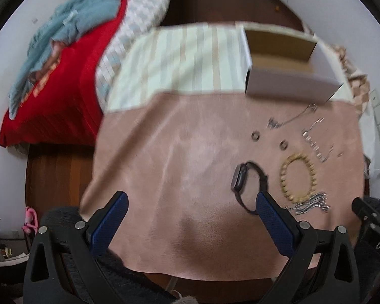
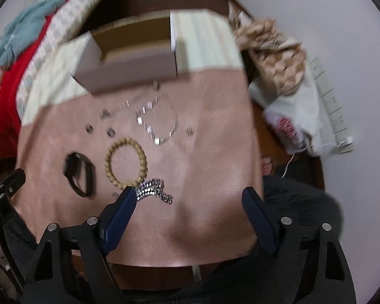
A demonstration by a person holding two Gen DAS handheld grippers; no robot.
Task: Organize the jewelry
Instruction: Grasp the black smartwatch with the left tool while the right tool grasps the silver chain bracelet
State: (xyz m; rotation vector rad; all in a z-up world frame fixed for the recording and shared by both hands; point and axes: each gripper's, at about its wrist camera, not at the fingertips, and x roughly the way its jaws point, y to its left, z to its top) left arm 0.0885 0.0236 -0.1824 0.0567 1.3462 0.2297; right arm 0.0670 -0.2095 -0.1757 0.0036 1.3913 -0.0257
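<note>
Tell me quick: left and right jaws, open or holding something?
Left gripper: open, holding nothing, above the pink cloth.
Right gripper: open, holding nothing; silver chain bracelet by one finger.

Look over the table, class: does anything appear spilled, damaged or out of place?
Nothing stands out. The jewelry lies spread on the pink cloth: a black watch, a beaded bracelet, a silver chain. The cardboard box stands upright and empty behind them.

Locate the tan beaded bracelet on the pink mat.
In the right wrist view the tan beaded bracelet lies left of centre on the pink mat, between the black watch and the silver chain bracelet.
</note>
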